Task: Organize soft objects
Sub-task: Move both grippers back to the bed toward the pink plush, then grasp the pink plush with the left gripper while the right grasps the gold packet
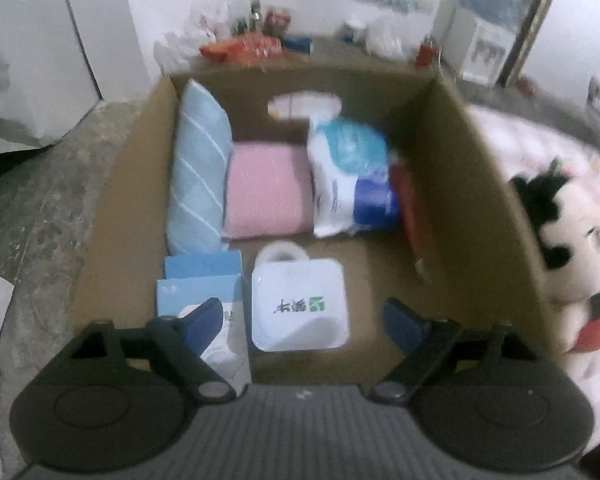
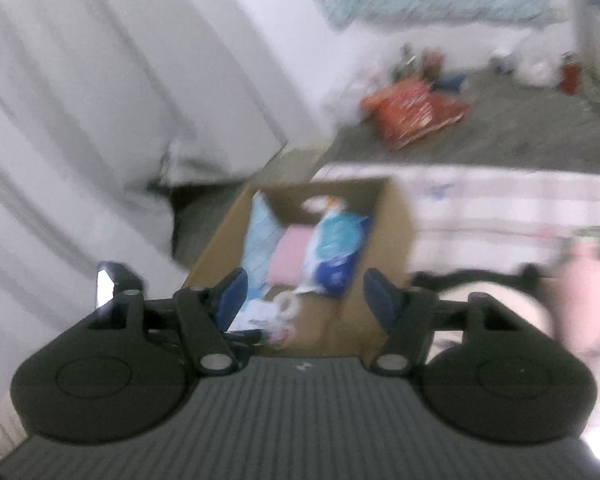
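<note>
Both claws, left claw (image 1: 304, 318) and right claw (image 2: 305, 294), spread empty over a cardboard box (image 1: 472, 152) with soft goods packed upright against its walls, a plush doll (image 1: 572, 248) waiting outside.

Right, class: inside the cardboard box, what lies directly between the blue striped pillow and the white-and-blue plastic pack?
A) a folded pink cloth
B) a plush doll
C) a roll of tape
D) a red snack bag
A: in the left wrist view the folded pink cloth sits between the blue striped pillow and the white-and-blue plastic pack in the cardboard box.
</note>
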A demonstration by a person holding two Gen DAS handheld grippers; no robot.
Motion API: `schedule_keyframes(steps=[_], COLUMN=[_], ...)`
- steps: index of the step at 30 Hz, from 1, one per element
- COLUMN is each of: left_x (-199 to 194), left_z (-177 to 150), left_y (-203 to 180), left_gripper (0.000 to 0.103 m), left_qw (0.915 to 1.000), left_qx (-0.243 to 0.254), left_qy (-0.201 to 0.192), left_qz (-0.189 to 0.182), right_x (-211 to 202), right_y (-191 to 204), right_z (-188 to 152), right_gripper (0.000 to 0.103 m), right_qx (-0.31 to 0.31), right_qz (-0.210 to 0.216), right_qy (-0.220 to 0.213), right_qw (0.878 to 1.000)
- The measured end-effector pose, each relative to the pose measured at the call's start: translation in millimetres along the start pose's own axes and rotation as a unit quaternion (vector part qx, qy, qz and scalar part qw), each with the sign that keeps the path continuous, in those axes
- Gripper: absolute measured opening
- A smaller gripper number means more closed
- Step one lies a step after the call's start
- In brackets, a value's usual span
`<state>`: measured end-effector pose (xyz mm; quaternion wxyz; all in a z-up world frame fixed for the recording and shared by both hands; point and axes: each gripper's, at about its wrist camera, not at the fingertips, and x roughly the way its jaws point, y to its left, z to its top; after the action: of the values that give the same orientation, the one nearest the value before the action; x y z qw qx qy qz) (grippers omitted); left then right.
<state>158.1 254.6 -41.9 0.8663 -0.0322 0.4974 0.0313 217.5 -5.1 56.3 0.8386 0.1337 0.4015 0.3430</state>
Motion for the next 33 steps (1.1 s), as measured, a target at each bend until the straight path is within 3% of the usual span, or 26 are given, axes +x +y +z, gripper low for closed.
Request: schedule_keyframes(steps=[4, 9, 15, 20, 26, 33], left_x=[-41.5, -89.3, -117.3, -101.0, -45.0, 23.7], left_z=[-5.5, -12.5, -12.0, 4.2, 41.3, 72.2], left_y=[-9.8, -54.4, -138.6, -221.3, -288.7, -324.4], left_gripper=[0.090, 0.092, 0.094, 0.094, 0.093, 0.072], left_qw=[0.9989, 0.9956, 0.9861, 0.9774, 0.9815, 0.9881], left_qx=[-0.015, 0.012, 0.073, 0.122, 0.109, 0.089], left_qy=[-0.043, -0.090, -0.124, -0.122, -0.100, -0.064], left_qz=[-0.008, -0.022, -0.084, -0.122, -0.122, -0.108], right_x=[-86.1, -183.5, -242.1, -236.3, -168.0, -59.7], right_y=[-29.8, -61.5, -96.5, -131.6, -190.4, -287.0], right_z=[-19.4, -56.6, -98.9, -114.0, -103.8, -77.1], right_gripper=[0.067, 0.070, 0.070, 0.070, 0.060, 0.050], right_qx=[0.020, 0.039, 0.062, 0.086, 0.130, 0.230], right_qz=[-0.045, -0.106, -0.133, -0.124, -0.135, -0.151], right_qy=[-0.064, -0.133, -0.159, -0.162, -0.148, -0.092], right_qw=[0.997, 0.985, 0.976, 0.975, 0.971, 0.957])
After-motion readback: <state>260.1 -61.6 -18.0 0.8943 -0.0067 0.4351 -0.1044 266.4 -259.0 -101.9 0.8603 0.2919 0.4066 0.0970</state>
